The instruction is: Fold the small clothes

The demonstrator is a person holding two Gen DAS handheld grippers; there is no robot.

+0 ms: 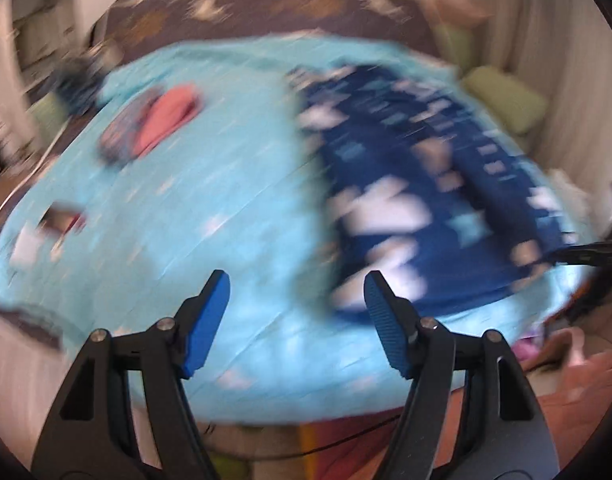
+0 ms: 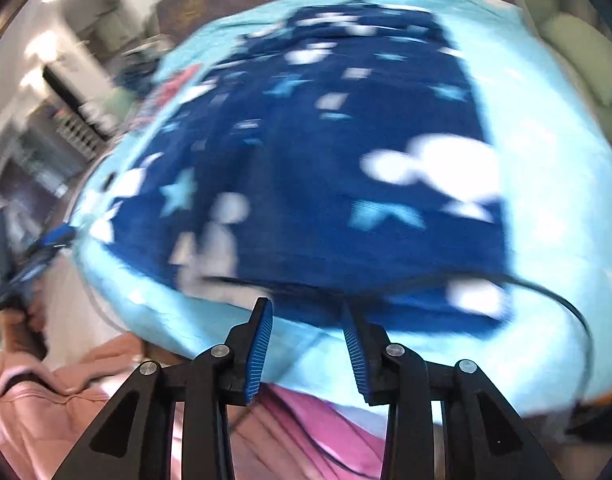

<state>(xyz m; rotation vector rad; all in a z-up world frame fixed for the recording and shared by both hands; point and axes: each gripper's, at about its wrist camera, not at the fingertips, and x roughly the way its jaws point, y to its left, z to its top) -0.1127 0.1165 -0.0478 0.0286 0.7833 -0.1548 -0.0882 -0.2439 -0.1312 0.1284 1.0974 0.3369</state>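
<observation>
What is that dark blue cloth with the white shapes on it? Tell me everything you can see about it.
The dark blue garment looks like soft fabric printed with white blobs and pale blue stars. Blur hides the finer detail, so I cannot name its type. It lies spread roughly flat on the light blue bedspread, toward the near edge, and seems to be laid in a rough rectangle. A thin dark cable runs by its near edge. Neither gripper holds it: the right gripper hangs open just before its near hem.
</observation>
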